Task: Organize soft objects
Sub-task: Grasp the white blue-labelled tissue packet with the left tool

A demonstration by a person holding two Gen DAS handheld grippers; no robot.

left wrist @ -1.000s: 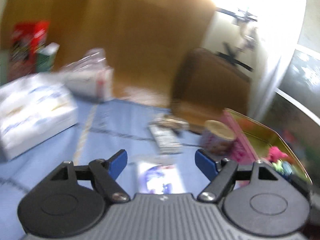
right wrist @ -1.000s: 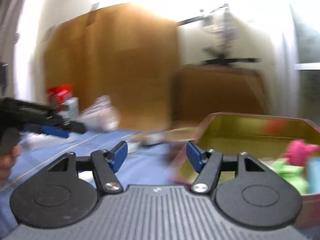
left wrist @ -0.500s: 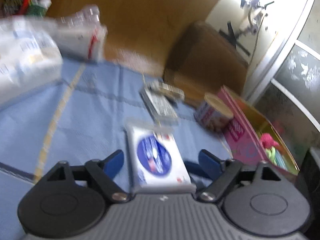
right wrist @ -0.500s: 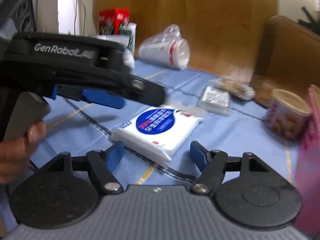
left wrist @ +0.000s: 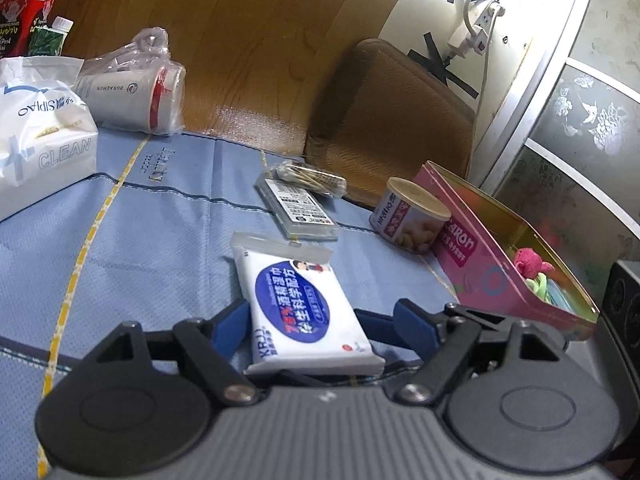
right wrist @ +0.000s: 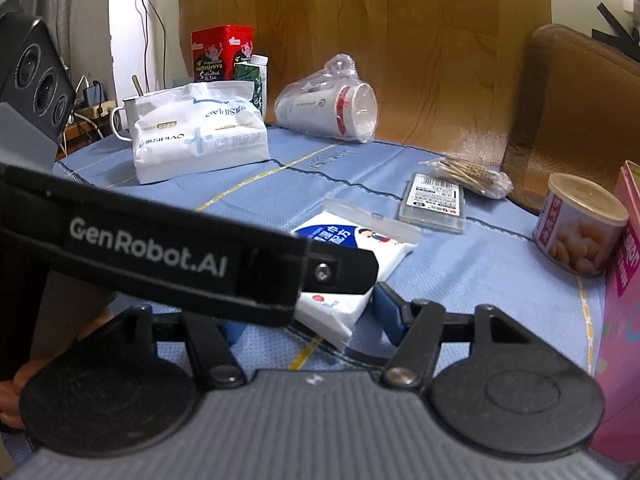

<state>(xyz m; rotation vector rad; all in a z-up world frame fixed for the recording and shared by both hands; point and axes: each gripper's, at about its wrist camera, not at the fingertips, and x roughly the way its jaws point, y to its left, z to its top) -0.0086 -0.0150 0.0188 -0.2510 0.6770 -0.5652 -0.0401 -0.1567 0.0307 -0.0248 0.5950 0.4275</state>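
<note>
The wet-wipe pack (left wrist: 306, 312), white with a blue oval label, lies flat on the blue tablecloth (left wrist: 152, 248) at lower centre of the left wrist view. The left gripper (left wrist: 320, 322) stands spread around its near end, 1 blue fingertip close to each long side; whether either pad touches the wrapper cannot be told. In the right wrist view the same pack (right wrist: 352, 276) sits at centre frame, partly covered by the left gripper's black body. The right gripper (right wrist: 308, 318) is also spread wide and holds nothing; its left fingertip is hidden behind that body.

Judgement: the step in hand is the pick of the pack by the left gripper. The next move calls for closing the jaws squarely on the long sides; the wrapper is soft and is likely to yield, so a firm, centred squeeze is advised. The likely destination is the pink tin (left wrist: 500, 264) at right of the left wrist view, which already holds soft toys.

Surroundings, left wrist view: 1 clear plastic case (left wrist: 300, 208) and 1 bag of cotton swabs (left wrist: 308, 176) just beyond the pack; 1 can (left wrist: 412, 222) beside the tin; 1 tissue pack (left wrist: 36, 128) at left; bagged paper cups (left wrist: 136, 88) at upper left. The can stands close to the route to the tin.
</note>
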